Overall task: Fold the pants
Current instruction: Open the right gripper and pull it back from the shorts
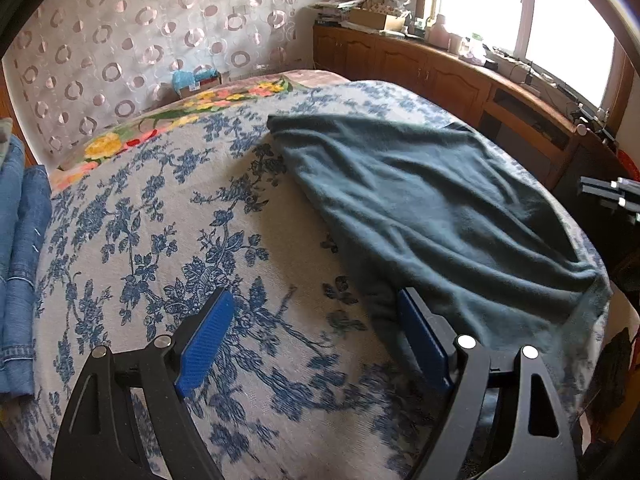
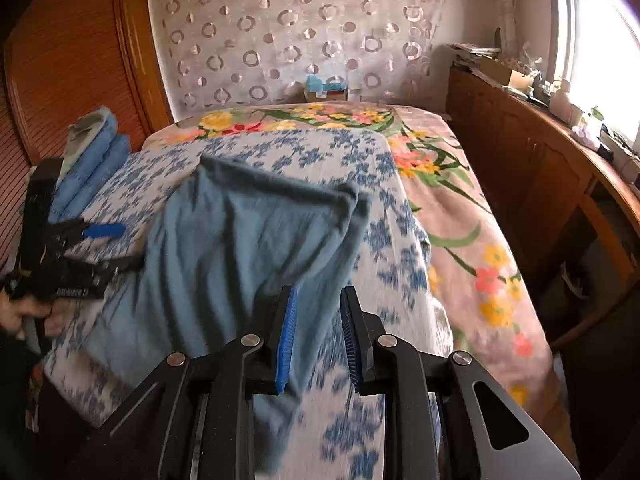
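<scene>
A bed point(image 1: 120, 208) carries a grey cover with blue flowers, laid over a pink floral blanket point(image 2: 472, 216). Folded jeans point(image 1: 20, 240) lie at its left edge. Behind hangs a sheer curtain point(image 2: 304, 32) with rings. A wooden cabinet point(image 1: 440, 68) runs along the right under a bright window point(image 1: 480, 0), its top cluttered with boxes and papers.

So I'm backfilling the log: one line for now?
left gripper open, empty | right gripper open, empty | pants lying on bed
</scene>
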Action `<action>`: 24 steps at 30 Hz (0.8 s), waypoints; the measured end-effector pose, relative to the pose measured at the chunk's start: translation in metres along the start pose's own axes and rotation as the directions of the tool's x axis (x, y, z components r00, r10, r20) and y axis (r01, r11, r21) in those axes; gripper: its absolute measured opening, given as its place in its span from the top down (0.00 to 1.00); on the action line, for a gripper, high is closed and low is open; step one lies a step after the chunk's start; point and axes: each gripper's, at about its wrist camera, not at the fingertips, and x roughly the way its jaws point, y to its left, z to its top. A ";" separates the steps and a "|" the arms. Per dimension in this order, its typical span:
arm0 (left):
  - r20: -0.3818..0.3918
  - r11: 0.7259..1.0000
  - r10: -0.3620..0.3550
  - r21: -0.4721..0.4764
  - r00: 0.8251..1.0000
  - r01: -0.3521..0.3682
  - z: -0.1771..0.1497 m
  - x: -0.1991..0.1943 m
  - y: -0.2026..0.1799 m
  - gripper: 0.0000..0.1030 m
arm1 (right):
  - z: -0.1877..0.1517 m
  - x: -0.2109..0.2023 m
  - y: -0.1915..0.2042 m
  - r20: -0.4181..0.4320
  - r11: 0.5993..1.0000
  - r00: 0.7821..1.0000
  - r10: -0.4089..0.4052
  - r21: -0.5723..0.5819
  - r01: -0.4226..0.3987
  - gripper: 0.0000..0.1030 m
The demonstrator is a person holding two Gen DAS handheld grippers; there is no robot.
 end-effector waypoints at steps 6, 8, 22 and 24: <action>0.055 0.999 -0.044 0.021 0.998 0.043 -0.005 -0.034 -0.020 0.18 | -0.014 -0.014 -0.002 -0.013 1.000 1.000 0.003 0.016 -0.003 0.77; 0.060 0.998 -0.064 0.028 0.996 0.062 -0.009 -0.041 -0.027 0.18 | -0.016 -0.017 -0.003 -0.014 1.000 1.000 0.009 0.027 -0.009 0.77; 0.004 0.991 -0.116 0.073 0.993 0.115 -0.047 -0.049 -0.056 0.18 | -0.033 -0.016 0.005 -0.098 0.996 0.994 0.046 0.078 -0.038 0.77; 0.008 0.991 -0.122 0.064 0.992 0.122 -0.049 -0.050 -0.055 0.19 | -0.035 -0.018 0.006 -0.097 0.996 0.994 0.048 0.085 -0.040 0.77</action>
